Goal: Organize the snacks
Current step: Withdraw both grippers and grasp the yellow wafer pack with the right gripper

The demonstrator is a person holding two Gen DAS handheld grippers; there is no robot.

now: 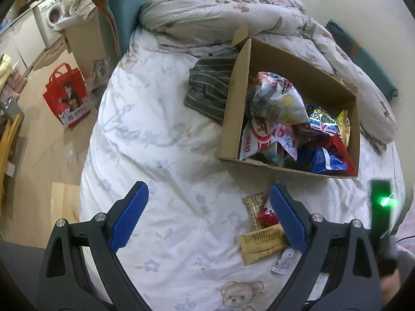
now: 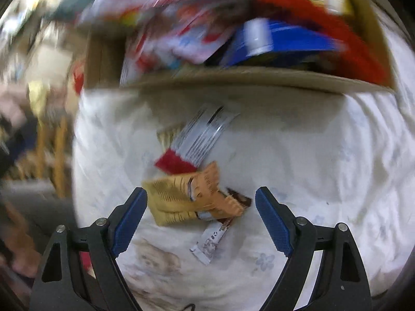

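A cardboard box (image 1: 234, 119) full of snack bags (image 1: 282, 108) sits on the bed; it also shows blurred at the top of the right wrist view (image 2: 233, 79). A small pile of loose snack packets (image 1: 262, 241) lies on the white sheet in front of the box. My left gripper (image 1: 207, 220) is open and empty, with the pile beside its right finger. My right gripper (image 2: 201, 220) is open and empty, hovering over the pile: a yellow packet (image 2: 168, 202), an orange packet (image 2: 210, 186), a red and silver packet (image 2: 197, 140) and a small white sachet (image 2: 210, 243).
A rumpled floral quilt (image 1: 233, 18) and a striped grey garment (image 1: 210, 85) lie behind and left of the box. A red shopping bag (image 1: 67, 96) stands on the floor left of the bed. The other gripper's body with a green light (image 1: 384, 207) is at the right.
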